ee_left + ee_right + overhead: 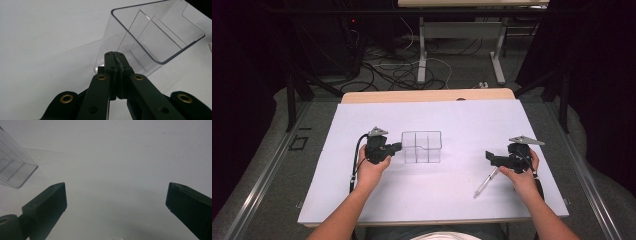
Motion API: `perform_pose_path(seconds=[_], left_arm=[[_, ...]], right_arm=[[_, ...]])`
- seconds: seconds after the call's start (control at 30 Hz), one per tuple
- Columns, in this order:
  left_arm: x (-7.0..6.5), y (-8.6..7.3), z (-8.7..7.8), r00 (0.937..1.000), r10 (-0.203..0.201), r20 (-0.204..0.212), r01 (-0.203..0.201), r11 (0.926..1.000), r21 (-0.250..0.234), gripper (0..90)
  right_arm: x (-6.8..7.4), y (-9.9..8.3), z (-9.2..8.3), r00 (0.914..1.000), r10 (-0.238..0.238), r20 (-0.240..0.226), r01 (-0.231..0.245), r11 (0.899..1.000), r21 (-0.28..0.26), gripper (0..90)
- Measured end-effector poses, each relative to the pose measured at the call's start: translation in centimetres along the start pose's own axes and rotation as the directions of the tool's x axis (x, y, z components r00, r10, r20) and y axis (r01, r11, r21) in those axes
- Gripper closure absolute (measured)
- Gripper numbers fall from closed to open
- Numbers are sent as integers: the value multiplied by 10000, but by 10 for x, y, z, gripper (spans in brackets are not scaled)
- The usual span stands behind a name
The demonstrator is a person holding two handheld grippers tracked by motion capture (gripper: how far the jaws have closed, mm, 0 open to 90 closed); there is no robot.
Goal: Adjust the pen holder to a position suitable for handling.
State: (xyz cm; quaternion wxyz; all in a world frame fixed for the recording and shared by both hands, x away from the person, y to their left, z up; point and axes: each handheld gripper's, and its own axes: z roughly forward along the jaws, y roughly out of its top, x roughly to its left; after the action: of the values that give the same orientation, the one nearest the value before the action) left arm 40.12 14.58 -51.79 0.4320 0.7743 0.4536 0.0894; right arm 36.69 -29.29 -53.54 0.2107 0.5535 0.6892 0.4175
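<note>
A clear plastic box [422,146] with inner dividers stands upright at the middle of the white table. My left gripper [398,146] is just to its left, pointing at its left wall. In the left gripper view the jaws [115,54] are pressed together with nothing between them, and their tip is at the lower wall of the box [155,32]; I cannot tell whether they touch it. My right gripper [488,156] hovers at the right, pointing left, above a pen [486,182] lying on the table. Its fingers [47,202] stand wide apart around bare table.
A white sheet [437,200] covers the table; a strip of bare wood [427,95] shows at the far edge. A corner of the clear box [12,170] appears at the left of the right gripper view. Cables and table legs lie on the floor beyond.
</note>
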Motion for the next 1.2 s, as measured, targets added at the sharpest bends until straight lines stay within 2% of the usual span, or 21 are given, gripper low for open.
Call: perform_pose_path(seconds=[0.03, 0.33, 0.57, 0.73, 1.03, 1.2], left_arm=[[-2, 0, 2, 9999, 8, -101, -9, 9999, -100, 900], [-8, 2, 10, 9999, 118, 54, -117, 9998, -152, 900], [-13, 2, 15, 9998, 182, 22, -182, 9998, -50, 900], [-14, 2, 16, 9998, 182, 35, -182, 9998, -3, 900], [-14, 2, 18, 9988, 466, 123, -468, 9988, 165, 900], [-13, 1, 18, 9991, 326, 252, -329, 9994, 99, 898]], right_arm=[[0, 0, 0, 10000, -3, -11, 3, 10000, 0, 33], [0, 0, 0, 10000, -11, 1, 11, 10000, -2, 33], [0, 0, 0, 10000, -41, -19, 41, 10000, -2, 33], [0, 0, 0, 10000, -27, 1, 27, 10000, 3, 34], [1, 0, 0, 10000, -12, -1, 12, 10000, 21, 34], [0, 0, 0, 10000, -18, -3, 18, 10000, 13, 40]])
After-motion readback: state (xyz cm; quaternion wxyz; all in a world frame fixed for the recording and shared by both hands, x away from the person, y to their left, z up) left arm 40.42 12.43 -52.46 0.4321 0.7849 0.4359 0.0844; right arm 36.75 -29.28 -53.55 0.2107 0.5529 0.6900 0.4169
